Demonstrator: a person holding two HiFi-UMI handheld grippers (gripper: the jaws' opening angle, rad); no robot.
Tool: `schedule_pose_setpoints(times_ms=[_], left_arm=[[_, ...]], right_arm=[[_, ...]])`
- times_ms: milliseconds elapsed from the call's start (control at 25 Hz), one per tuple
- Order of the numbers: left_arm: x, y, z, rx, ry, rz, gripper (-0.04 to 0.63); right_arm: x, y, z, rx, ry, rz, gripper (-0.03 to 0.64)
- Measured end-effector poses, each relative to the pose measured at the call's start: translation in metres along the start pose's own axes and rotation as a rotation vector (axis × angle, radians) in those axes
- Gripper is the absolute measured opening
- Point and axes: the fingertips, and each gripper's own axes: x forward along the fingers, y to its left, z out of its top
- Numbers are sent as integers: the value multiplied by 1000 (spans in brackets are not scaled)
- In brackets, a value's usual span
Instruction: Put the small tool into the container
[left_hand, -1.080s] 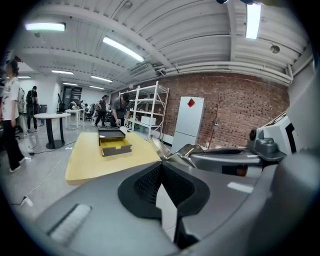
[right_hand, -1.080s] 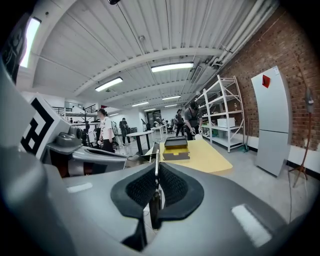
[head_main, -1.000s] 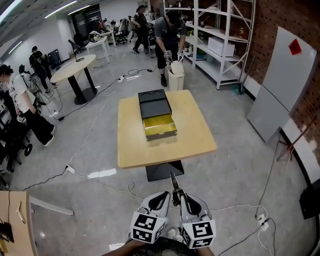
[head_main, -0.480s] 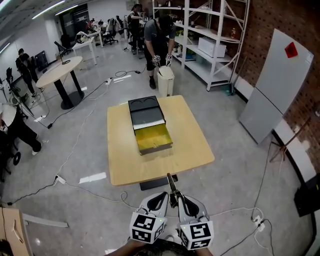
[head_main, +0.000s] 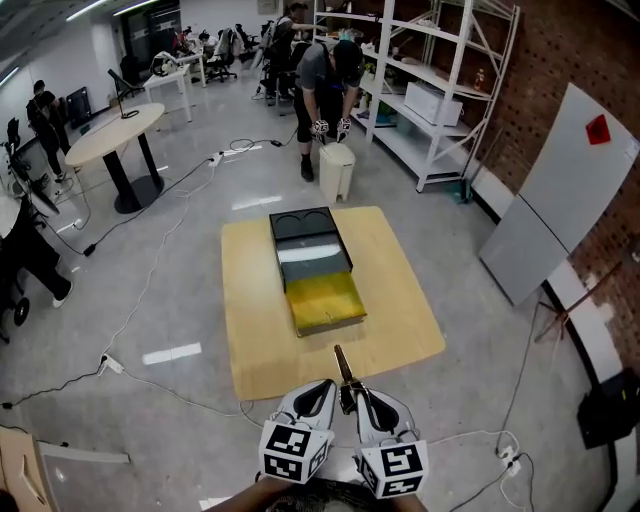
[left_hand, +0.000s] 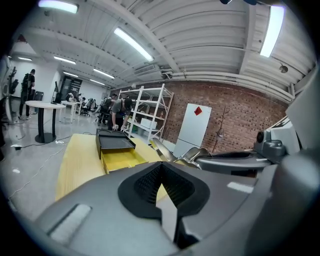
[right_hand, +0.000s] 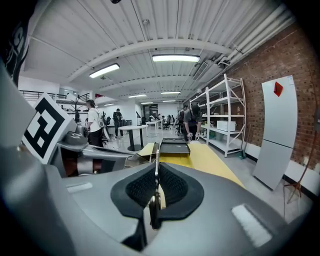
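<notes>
**Head view: small tool in right gripper, short of the container**

Both grippers sit side by side at the bottom edge, marker cubes toward the camera. Right gripper (head_main: 362, 393) has the small tool (head_main: 343, 366) clamped. It's a thin dark rod sticking out past the fingertips, aimed at the table (head_main: 400, 300). In this view the rod's tip overlaps the table's near edge.

Left gripper (head_main: 322, 388) is just beside the right one, nearly touching.

The container (head_main: 303, 232) is a black box near the middle of the table, with a yellow drawer (head_main: 326, 303) pulled open toward the grippers. The tool is well apart from it and not in the drawer.

Right gripper view: the right gripper (right_hand: 156, 187) has its pads (right_hand: 175, 187) closed on the small tool (right_hand: 156, 167). The rod runs up the centre line between the two pads, with its lower end down at the pad base. The shaft reaches beyond the tips and lines up with the container (right_hand: 174, 146) ahead on the table (right_hand: 212, 160). The left gripper (right_hand: 100, 152) shows at the left.

Left gripper view: the left gripper (left_hand: 162, 182) has its pads (left_hand: 145, 182) together with nothing between them. The container (left_hand: 115, 141) and yellow drawer (left_hand: 122, 160) are ahead and to the left on the table (left_hand: 75, 155).

Background: a person (head_main: 325, 75) bends over a white bin (head_main: 338, 170) behind the table, next to white shelving (head_main: 440, 90).
</notes>
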Motion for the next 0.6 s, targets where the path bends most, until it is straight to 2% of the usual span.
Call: schedule_pose_setpoints(times_ms=[160, 400, 600], left_arm=[[-6, 60, 25, -15, -6, 19, 12], [10, 114, 16, -25, -16, 61, 12], [22, 164, 36, -27, -11, 89, 12]], right_arm=[[51, 31, 29, -14, 14, 22, 6], [110, 41, 23, -33, 10, 63, 6], [162, 51, 43, -38, 15, 92, 6]])
